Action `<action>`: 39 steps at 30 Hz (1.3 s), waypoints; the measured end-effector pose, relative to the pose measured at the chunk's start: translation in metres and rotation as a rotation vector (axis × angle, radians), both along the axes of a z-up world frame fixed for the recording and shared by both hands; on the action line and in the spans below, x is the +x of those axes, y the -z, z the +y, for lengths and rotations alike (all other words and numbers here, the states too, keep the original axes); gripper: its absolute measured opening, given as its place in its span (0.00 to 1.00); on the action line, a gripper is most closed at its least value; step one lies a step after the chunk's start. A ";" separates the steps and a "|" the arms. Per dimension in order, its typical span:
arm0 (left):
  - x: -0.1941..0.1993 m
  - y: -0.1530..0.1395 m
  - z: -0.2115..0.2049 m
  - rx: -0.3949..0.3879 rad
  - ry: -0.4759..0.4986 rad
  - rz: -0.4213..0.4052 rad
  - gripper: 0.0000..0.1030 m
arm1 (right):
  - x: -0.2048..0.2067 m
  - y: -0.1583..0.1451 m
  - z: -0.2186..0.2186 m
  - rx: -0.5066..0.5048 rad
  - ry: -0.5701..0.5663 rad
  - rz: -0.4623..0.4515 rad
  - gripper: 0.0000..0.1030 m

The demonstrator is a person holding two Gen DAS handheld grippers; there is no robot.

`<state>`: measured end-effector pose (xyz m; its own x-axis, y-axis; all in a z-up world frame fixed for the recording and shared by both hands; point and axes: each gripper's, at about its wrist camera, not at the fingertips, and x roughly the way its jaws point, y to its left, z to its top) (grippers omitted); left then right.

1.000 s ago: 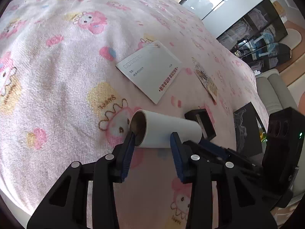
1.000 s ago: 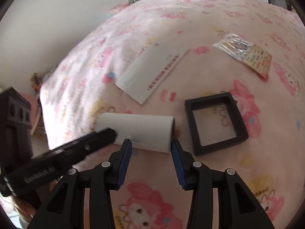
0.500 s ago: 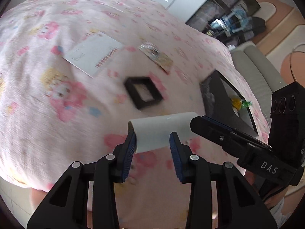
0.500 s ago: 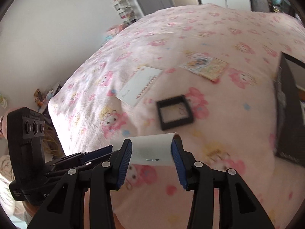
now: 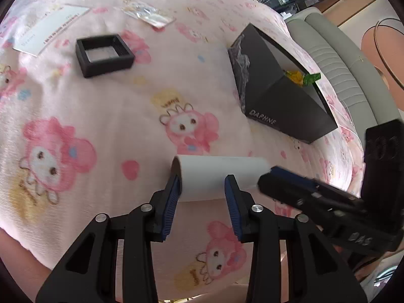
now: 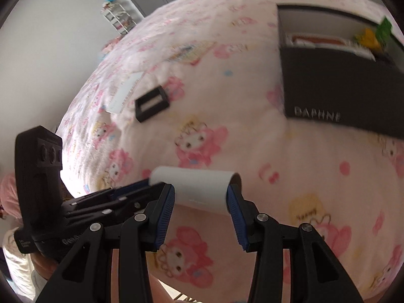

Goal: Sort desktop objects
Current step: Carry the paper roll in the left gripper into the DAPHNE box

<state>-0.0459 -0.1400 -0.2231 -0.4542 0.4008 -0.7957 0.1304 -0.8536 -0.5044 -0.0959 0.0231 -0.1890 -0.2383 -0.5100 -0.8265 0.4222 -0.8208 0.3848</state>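
A white paper roll (image 5: pixel 217 176) with a brown core is held in the air above the pink blanket (image 5: pixel 113 116). My left gripper (image 5: pixel 203 189) is shut on its left end. My right gripper (image 6: pixel 200 197) is shut on its right end (image 6: pixel 202 189). An open black box marked DAPHNE (image 5: pixel 277 96) lies ahead to the right, with yellow and green items inside; it also shows in the right wrist view (image 6: pixel 338 88). A black square frame (image 5: pixel 103 54), a white envelope (image 5: pixel 48 30) and a clear printed packet (image 5: pixel 149 16) lie farther off on the blanket.
A grey sofa (image 5: pixel 335 50) stands beyond the blanket's right edge. A glass table and dark shelves are behind it. In the right wrist view a white rack (image 6: pixel 118 17) stands by the wall at the far end.
Both grippers have lifted the roll off the blanket and carried it toward the black box, which now looks much nearer. The frame and envelope have fallen behind to the left.
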 end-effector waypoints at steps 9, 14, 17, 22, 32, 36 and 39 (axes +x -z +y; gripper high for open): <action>-0.003 -0.009 0.016 -0.063 0.025 0.003 0.35 | 0.000 0.015 0.015 -0.017 0.018 -0.046 0.39; -0.009 -0.036 0.034 -0.037 0.060 0.058 0.35 | -0.003 -0.019 0.041 -0.070 0.059 0.027 0.39; -0.016 -0.054 0.054 -0.047 0.092 0.092 0.35 | -0.004 -0.034 0.063 -0.093 0.095 0.053 0.39; -0.043 -0.077 0.093 -0.049 0.157 0.143 0.35 | -0.013 -0.058 0.100 -0.083 0.143 0.106 0.39; -0.140 -0.122 0.182 -0.064 0.266 0.245 0.35 | -0.078 -0.111 0.181 -0.032 0.280 0.227 0.39; -0.170 -0.116 0.206 -0.053 0.269 0.239 0.35 | -0.111 -0.122 0.211 -0.023 0.312 0.253 0.39; -0.189 -0.105 0.222 -0.038 0.265 0.221 0.35 | -0.134 -0.119 0.228 -0.010 0.328 0.254 0.39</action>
<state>-0.2348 0.0820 -0.1177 -0.5013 0.5000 -0.7062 -0.2067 -0.8617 -0.4634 -0.2294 0.2515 -0.0700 -0.5852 -0.3803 -0.7162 0.2209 -0.9246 0.3104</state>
